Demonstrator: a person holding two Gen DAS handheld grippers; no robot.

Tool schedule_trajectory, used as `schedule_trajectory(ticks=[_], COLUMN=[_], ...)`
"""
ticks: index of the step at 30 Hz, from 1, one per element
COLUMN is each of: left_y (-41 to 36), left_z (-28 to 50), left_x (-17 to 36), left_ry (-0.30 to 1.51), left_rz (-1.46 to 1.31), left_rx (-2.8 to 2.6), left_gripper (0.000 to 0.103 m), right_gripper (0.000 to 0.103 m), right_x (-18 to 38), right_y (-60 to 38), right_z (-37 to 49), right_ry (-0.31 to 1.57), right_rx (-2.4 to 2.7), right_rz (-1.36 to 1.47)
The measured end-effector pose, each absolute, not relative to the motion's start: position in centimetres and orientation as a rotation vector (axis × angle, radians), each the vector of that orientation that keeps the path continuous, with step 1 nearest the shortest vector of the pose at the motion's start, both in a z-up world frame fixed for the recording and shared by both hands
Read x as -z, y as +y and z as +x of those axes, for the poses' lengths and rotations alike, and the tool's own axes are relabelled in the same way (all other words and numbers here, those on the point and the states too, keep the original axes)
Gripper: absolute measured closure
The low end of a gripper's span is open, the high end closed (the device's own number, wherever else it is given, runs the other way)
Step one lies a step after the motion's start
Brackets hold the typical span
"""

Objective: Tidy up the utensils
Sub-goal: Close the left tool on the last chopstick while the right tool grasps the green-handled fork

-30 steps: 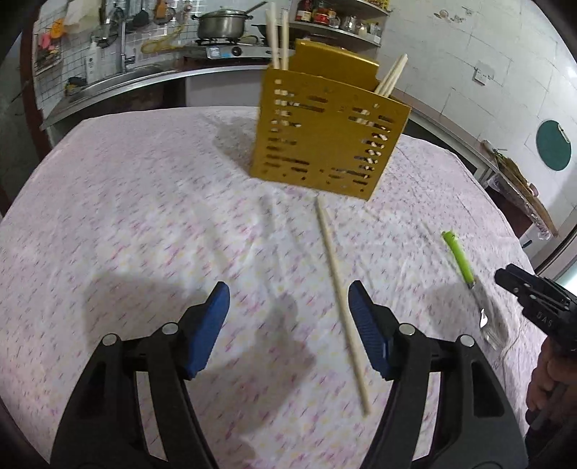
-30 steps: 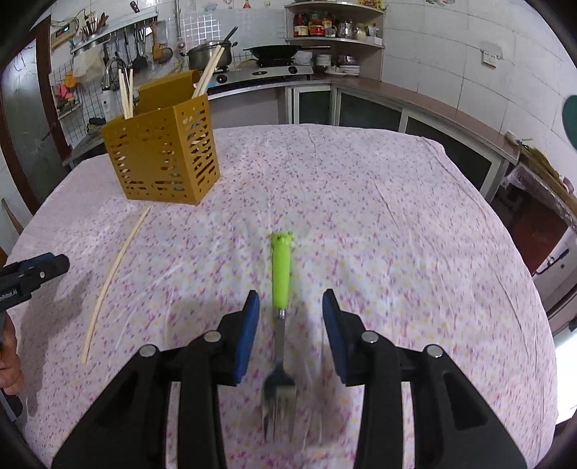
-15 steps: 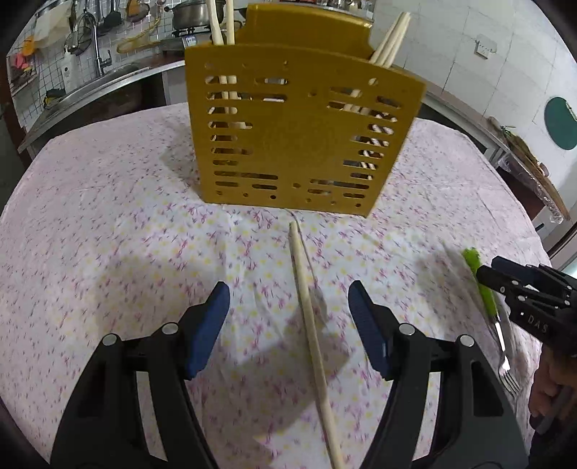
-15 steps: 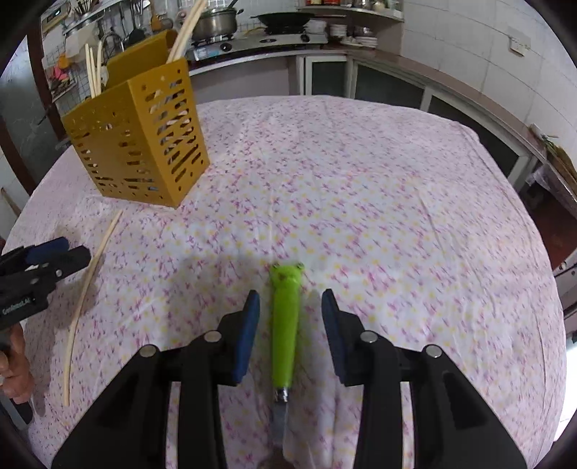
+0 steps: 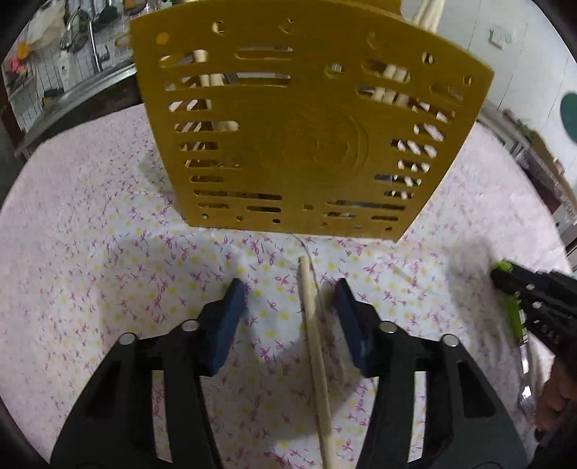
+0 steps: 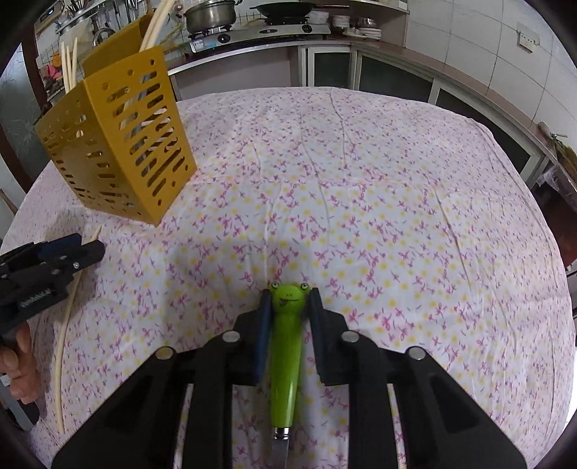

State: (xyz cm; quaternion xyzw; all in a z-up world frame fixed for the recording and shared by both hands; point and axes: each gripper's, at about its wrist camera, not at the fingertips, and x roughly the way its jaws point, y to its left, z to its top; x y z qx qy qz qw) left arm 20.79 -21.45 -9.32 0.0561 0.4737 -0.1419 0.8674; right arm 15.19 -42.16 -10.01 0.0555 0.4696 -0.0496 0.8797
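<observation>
A yellow slotted utensil holder (image 5: 306,137) (image 6: 119,151) stands on the floral tablecloth with several chopsticks in it. A loose wooden chopstick (image 5: 315,350) (image 6: 66,324) lies on the cloth between the open fingers of my left gripper (image 5: 288,306), nearer the right pad. A fork with a green frog handle (image 6: 286,346) lies on the cloth between the fingers of my right gripper (image 6: 288,303), which are narrowly open around the handle. The left pad is close to it, the right pad stands slightly off. The fork also shows in the left wrist view (image 5: 519,346).
The table (image 6: 396,187) is covered by a white cloth with pink and yellow flowers. Behind it run a kitchen counter with a stove and pot (image 6: 212,14), a sink at the left, and cabinets (image 6: 389,75) along the right.
Both grippers moved forward and lower. The left now straddles the chopstick close to the holder. The right slid up along the fork to the frog handle and its fingers narrowed.
</observation>
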Motion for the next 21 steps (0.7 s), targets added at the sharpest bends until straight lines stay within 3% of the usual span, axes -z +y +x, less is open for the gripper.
schedule_trajectory(ticks=[4,21], left_y=[-22.3,-23.2], left_z=[20.3,19.3], left_x=[9.2,9.9], left_ry=[0.984,0.927], left_rz=[0.162,0.223], left_rx=[0.292,0.326], left_gripper=[0.095,0.093], right_gripper=[0.082,0.082], right_x=[10.1,10.0], right_y=[-42.5,-42.7], right_z=[15.3,15.0], right_ry=[0.973,0.970], right_rx=[0.095,0.101], right_rz=[0.130,0.167])
